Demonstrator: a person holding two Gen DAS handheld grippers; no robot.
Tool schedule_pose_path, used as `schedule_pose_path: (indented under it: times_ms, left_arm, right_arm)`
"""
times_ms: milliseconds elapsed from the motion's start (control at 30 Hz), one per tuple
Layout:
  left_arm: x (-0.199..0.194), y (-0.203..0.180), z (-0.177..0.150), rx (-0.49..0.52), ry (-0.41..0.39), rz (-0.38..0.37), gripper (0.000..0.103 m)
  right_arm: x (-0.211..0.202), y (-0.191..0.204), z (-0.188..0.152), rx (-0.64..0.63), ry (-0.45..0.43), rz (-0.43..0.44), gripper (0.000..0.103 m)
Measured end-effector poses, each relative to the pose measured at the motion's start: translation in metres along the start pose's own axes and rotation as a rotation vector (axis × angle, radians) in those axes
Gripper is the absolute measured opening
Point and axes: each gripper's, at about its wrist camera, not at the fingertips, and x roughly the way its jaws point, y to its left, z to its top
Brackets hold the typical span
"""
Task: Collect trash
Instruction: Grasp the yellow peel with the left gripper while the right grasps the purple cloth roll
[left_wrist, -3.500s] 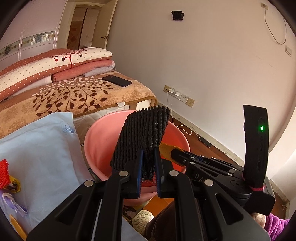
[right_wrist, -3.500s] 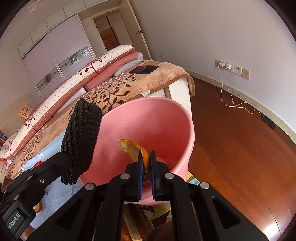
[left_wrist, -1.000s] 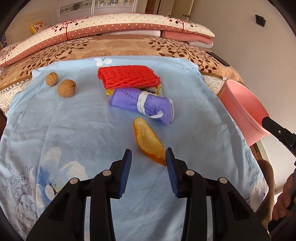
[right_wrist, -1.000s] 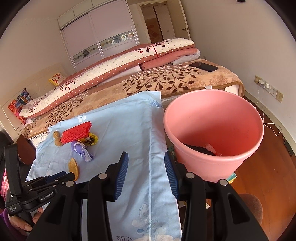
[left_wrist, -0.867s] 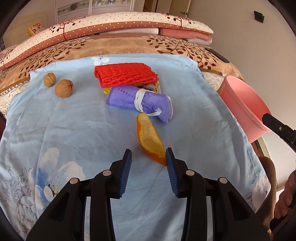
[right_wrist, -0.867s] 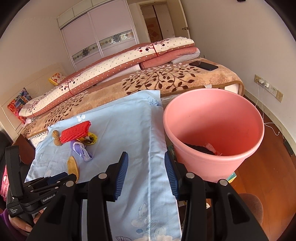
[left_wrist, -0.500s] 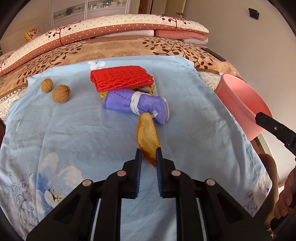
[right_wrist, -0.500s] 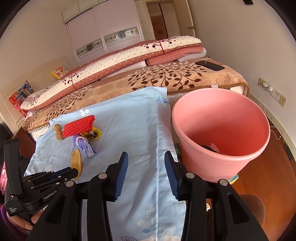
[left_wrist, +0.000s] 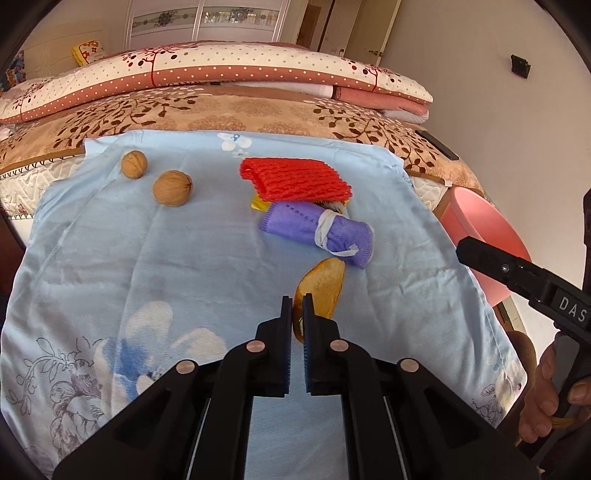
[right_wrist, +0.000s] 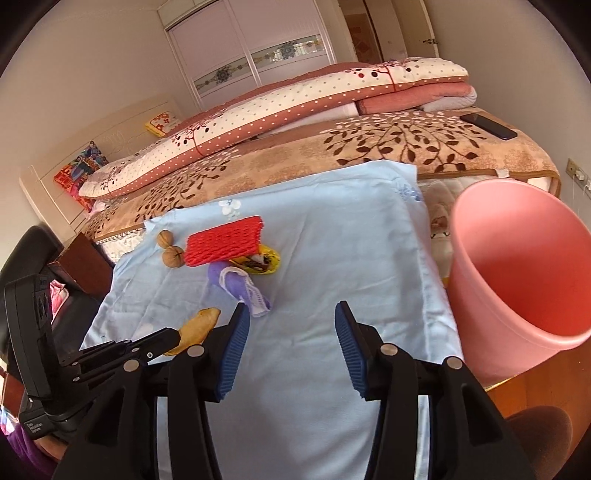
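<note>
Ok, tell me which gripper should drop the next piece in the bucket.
Left. The left hand-held gripper is already shut on the peel; the right hand-held gripper is open with nothing in it, beside the pink bucket.

A home bedroom. Shown by a bed (right_wrist: 424, 155) with a leaf-patterned blanket, folded polka-dot quilts (right_wrist: 295, 99), sliding wardrobe doors (right_wrist: 251, 48) behind, and a phone (right_wrist: 487, 126) left on the covers.
</note>
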Motion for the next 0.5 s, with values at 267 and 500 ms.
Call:
schedule_pose_path:
  times_ms: [267, 500]
  left_arm:
    - [-0.022, 0.029, 0.0, -0.039, -0.048, 0.016, 0.005]
    - [-0.029, 0.044, 0.003, -0.067, -0.063, 0.01, 0.005]
  right_arm:
    - [0.049, 0.037, 0.01, -0.092, 0.069, 0.011, 0.054]
    - [0.087, 0.048, 0.013, -0.146, 0.124, -0.036, 0.055]
